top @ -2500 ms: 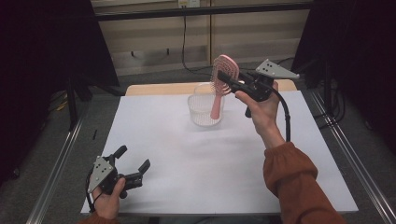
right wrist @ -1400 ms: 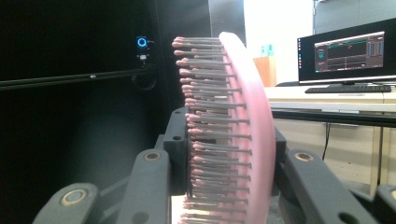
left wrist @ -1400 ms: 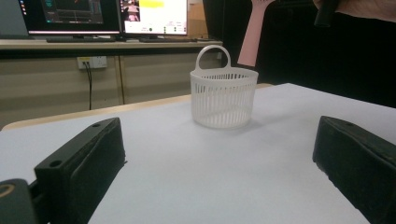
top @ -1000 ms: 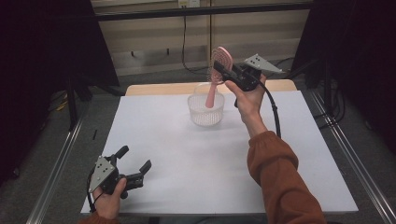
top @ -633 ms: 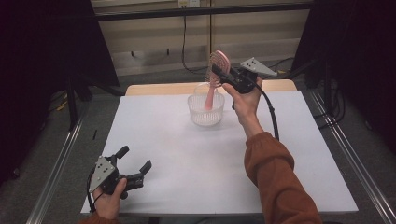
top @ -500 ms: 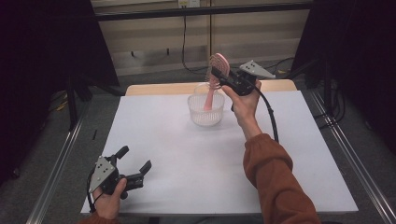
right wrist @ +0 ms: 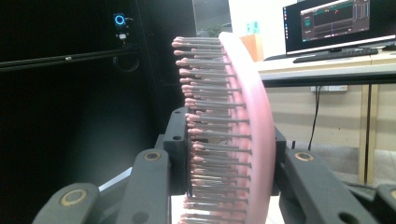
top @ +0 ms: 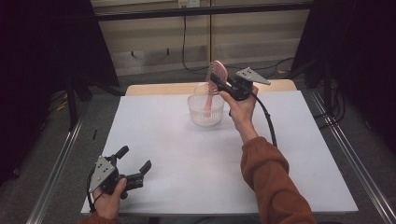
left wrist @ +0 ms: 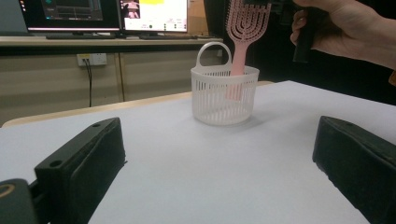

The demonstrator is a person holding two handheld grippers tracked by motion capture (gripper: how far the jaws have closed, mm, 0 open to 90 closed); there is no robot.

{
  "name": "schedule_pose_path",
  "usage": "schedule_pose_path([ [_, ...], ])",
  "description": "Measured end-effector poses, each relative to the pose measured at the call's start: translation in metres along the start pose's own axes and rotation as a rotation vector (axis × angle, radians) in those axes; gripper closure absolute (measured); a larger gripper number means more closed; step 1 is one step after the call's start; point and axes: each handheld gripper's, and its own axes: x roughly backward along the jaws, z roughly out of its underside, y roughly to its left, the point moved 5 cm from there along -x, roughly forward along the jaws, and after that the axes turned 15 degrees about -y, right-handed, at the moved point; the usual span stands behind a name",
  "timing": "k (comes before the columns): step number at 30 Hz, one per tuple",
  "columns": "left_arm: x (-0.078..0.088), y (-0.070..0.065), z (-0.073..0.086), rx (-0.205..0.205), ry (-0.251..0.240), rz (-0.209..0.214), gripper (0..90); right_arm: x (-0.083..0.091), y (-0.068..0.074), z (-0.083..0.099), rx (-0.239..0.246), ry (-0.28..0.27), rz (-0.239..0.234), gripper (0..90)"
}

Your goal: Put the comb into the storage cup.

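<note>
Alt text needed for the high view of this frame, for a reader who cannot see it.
The right claw, shut on the head of a pink hairbrush, holds it upright with its handle down inside a white slotted basket at the far side of a white table. The left claw rests open at the near left corner, holding nothing.

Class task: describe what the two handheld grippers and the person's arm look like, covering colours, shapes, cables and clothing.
Both the left gripper and the right gripper are black, each topped by a grey three-cornered plate. A black cable trails from the right one. That arm wears a rust-orange sleeve.
</note>
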Motion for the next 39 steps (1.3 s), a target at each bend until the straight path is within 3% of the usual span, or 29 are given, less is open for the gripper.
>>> schedule_pose_path([
  [21,0.000,0.001,0.000,0.009,0.001,-0.001,2.6,0.002,-0.008,0.032,-0.011,0.033,0.039,64.9],
  [25,0.000,0.000,0.001,-0.010,0.009,0.004,2.6,0.005,-0.012,0.033,-0.022,0.027,0.045,64.7],
  [39,-0.001,0.000,0.002,-0.010,0.016,0.008,2.6,0.015,-0.028,0.033,0.005,0.046,0.102,62.1],
])
